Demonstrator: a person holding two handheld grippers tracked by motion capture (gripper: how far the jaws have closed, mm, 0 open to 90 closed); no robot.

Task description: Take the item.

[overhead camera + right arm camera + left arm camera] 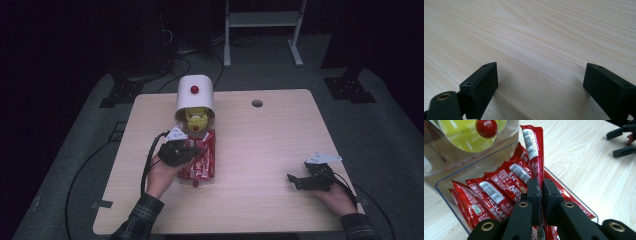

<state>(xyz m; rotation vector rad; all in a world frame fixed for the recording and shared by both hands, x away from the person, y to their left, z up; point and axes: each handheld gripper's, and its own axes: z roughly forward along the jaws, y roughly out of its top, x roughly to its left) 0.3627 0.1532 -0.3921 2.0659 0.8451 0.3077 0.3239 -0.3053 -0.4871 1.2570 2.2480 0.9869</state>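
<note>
A clear tray (446, 195) holds several red Nescafe stick packets (496, 192), seen in the high view as a red pile (202, 162) in front of a white dispenser (195, 92). My left gripper (540, 192) is shut on one red stick packet (534, 150), which stands upright above the others. In the high view the left gripper (192, 149) sits over the tray. My right gripper (294, 181) rests open on the bare table at the right, its pads (485, 82) wide apart with nothing between them.
The dispenser has a red knob (194, 90) and a yellow inside (469, 137), close behind the tray. The wooden table (270, 135) has a round hole (257, 103) at the back. Cables trail off the left edge. The right gripper's fingers (621, 143) show far off.
</note>
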